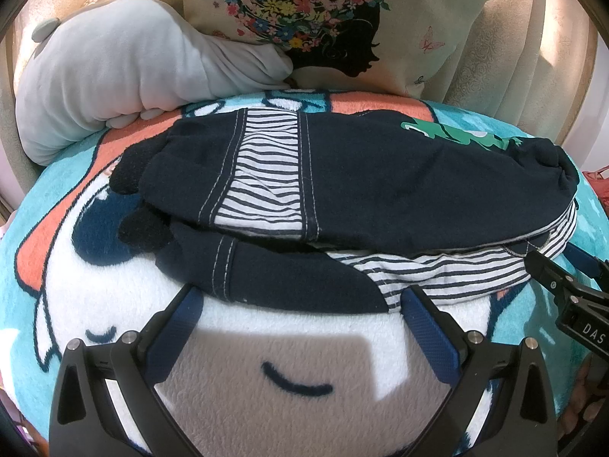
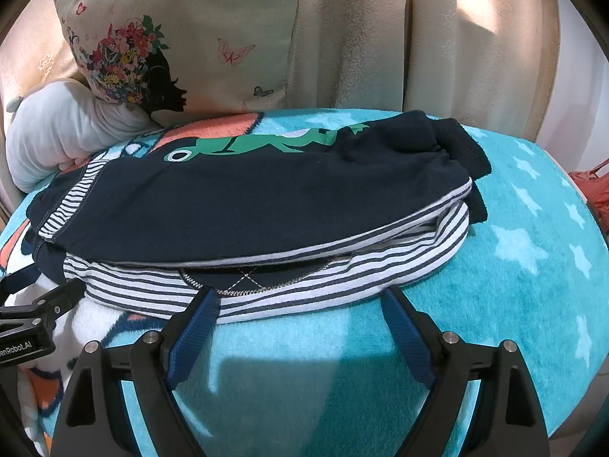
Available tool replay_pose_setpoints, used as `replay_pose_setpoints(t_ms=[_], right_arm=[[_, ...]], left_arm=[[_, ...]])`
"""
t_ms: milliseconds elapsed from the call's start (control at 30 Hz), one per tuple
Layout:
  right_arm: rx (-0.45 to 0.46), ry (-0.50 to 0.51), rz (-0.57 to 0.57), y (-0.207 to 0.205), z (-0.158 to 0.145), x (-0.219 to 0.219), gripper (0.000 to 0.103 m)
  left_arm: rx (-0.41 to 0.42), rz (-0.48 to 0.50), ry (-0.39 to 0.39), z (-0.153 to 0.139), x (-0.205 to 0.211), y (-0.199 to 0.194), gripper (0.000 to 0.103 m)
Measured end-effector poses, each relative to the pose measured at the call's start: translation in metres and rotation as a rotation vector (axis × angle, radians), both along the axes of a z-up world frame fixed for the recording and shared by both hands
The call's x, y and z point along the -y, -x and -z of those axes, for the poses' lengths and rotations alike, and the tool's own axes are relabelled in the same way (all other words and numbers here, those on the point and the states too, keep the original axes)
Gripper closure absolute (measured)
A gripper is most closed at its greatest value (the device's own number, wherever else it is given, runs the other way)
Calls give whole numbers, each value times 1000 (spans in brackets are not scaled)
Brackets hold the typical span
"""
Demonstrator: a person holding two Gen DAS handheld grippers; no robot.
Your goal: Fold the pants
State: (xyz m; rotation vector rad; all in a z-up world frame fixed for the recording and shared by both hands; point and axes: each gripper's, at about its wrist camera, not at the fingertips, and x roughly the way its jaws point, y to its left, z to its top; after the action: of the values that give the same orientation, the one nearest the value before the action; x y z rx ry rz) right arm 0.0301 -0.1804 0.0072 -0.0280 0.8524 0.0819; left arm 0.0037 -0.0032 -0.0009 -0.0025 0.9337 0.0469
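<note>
Two grippers' jaws wide, empty, by folded pants [image 1: 342,175] on turquoise blanket [image 2: 514,266], cushion [image 1: 418,19] behind

Sunlit cream curtains [image 2: 418,38] hang behind a floral cushion [image 1: 342,19], a grey pillow [image 1: 114,72] and a turquoise fleece blanket [image 2: 533,247].

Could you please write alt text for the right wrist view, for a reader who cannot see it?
Navy pants with striped lining and a green frog print lie folded on a turquoise blanket. The open right gripper sits at their near edge, holding nothing. A floral pillow leans behind.
</note>
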Motion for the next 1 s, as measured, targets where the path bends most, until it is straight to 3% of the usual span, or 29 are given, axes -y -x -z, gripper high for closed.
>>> replay_pose_setpoints(t_ms=[600,833,1000], right_arm=[[6,8,-6,0,1,-1,12],[-32,18,-44,-5,3,-6,2],[-46,4,-66,-7,5,-6,1]], left_arm=[[-1,-4,-11,0,0,0,0],[2,-11,-112,-4,10,2,0],[-126,-23,62,-8,-10,2,1]])
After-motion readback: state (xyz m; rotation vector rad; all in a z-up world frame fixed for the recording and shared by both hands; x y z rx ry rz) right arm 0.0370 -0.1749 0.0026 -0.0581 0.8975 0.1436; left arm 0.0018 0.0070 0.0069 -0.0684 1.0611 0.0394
